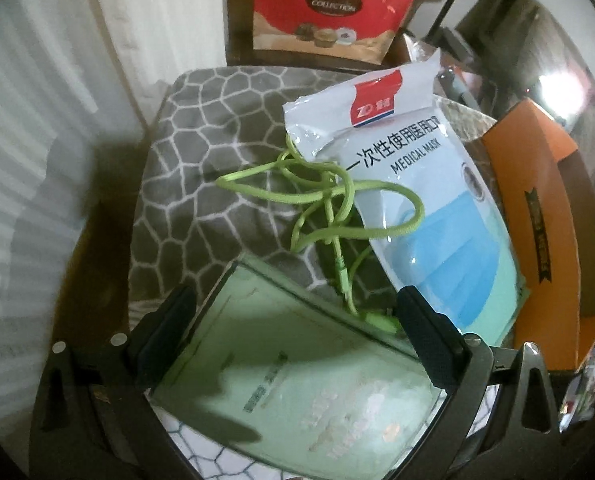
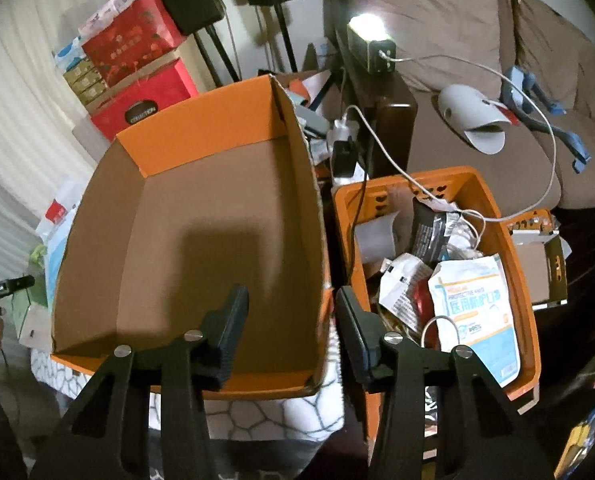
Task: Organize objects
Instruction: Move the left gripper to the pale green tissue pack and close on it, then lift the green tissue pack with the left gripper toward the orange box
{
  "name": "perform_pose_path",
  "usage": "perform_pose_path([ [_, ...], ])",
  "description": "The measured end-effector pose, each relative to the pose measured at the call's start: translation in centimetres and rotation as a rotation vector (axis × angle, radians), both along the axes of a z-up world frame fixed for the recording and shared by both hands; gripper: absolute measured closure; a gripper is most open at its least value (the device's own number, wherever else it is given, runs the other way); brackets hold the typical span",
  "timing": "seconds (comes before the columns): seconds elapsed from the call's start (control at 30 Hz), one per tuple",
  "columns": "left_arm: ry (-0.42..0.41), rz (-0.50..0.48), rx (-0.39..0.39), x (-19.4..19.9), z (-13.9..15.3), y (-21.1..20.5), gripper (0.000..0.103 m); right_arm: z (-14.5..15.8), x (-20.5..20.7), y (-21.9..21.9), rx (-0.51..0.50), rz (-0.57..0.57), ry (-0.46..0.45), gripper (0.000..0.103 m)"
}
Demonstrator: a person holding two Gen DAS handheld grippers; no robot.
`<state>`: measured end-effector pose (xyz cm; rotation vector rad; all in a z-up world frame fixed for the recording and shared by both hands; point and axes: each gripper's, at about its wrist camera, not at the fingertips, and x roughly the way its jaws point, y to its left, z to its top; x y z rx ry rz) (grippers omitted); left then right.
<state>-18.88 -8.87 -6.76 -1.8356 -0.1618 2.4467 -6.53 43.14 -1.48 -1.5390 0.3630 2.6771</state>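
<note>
My left gripper [image 1: 293, 292] points down over a grey honeycomb-patterned cushion [image 1: 201, 152]. Its jaws stand wide, one on each side of a flat pale green packet [image 1: 297, 360] that lies there; I see no pad pressing on it. Beyond the packet lie a tangled green cord [image 1: 325, 200] and a white-and-blue medical mask pack [image 1: 417, 184]. My right gripper [image 2: 291, 294] is open astride the right wall of an empty orange-and-brown cardboard box [image 2: 217, 208]. One finger is inside the box and the other is just outside the wall.
An orange plastic basket [image 2: 401, 180] full of packets stands right of the box, with a mask packet [image 2: 473, 308] on top. Behind are a brown sofa [image 2: 477, 152], a lit lamp [image 2: 369, 44], cables and stacked red boxes [image 2: 137, 52]. A red gift bag [image 1: 329, 4] stands beyond the cushion.
</note>
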Motion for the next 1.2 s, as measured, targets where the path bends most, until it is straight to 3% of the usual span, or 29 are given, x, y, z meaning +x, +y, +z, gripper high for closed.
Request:
perform_pose_path([
  [0.1,0.002,0.011,-0.002,0.9,0.4,-1.0,0.003,-0.2,-0.6,0.9,-0.008,0.010,-0.037,0.061],
  [0.23,0.011,0.015,0.010,2.3,2.0,-2.4,0.003,-0.8,-0.9,1.4,-0.019,0.044,-0.089,0.088],
  [0.33,0.024,0.008,0.041,3.4,3.3,-3.0,0.003,-0.8,-0.9,1.3,-0.003,0.065,-0.089,0.094],
  [0.47,-0.011,-0.001,0.073,4.2,3.6,-2.9,0.003,-0.6,-0.7,0.7,0.041,0.096,-0.085,0.094],
  [0.63,-0.089,0.039,0.132,4.1,2.0,-1.9,0.003,-0.5,-0.7,0.5,0.064,0.112,-0.080,0.094],
  [0.87,-0.078,0.157,0.118,2.6,1.4,-1.7,0.001,-0.6,-0.6,0.6,0.050,0.110,-0.069,0.093],
  [1.03,-0.098,0.184,0.038,1.3,0.8,-1.0,0.001,-0.5,-0.6,0.2,0.067,0.114,-0.065,0.093],
  [1.2,-0.080,0.135,-0.079,0.3,0.3,0.9,0.001,-0.4,-0.6,0.1,0.067,0.111,-0.065,0.092],
])
